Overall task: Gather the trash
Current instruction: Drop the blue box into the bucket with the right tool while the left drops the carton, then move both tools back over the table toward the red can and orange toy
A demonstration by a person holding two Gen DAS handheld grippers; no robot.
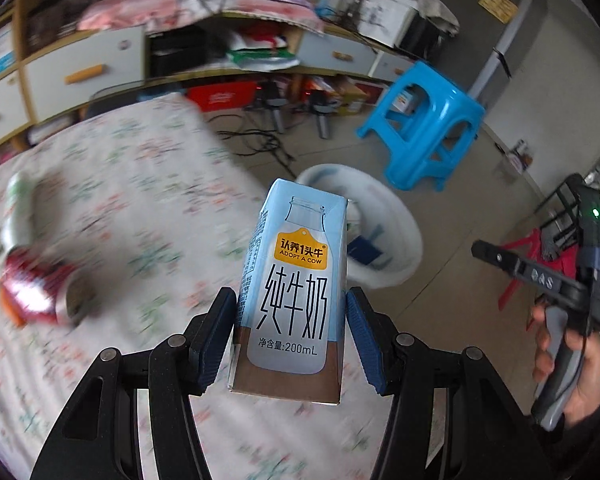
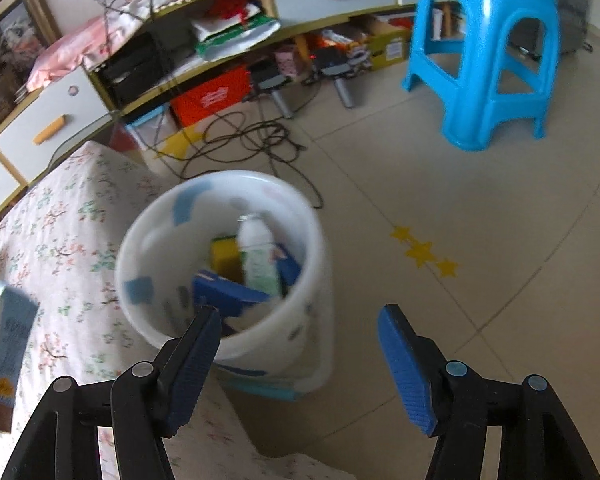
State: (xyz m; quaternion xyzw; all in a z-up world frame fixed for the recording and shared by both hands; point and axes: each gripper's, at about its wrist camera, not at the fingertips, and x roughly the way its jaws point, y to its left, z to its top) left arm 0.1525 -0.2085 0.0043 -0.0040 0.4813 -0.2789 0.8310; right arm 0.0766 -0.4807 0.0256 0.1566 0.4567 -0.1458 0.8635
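My left gripper (image 1: 291, 304) is shut on a light blue 200 mL milk carton (image 1: 294, 280), held upright above the floral-covered table (image 1: 140, 200). The carton also shows at the left edge of the right wrist view (image 2: 4, 344). A white trash bin (image 2: 228, 272) stands on the floor beside the table and holds a white bottle (image 2: 258, 256), blue boxes and a yellow item; it shows behind the carton in the left wrist view (image 1: 384, 232). My right gripper (image 2: 300, 340) is open and empty, just above the bin's near rim. A red can (image 1: 36, 288) and a white-green bottle (image 1: 18, 208) lie blurred on the table.
A blue plastic stool (image 2: 488, 52) stands on the tiled floor beyond the bin. Black cables (image 2: 252, 140) trail on the floor near a low cabinet (image 2: 60, 112) with shelves and boxes. The right hand-held gripper (image 1: 560, 292) shows at the right of the left wrist view.
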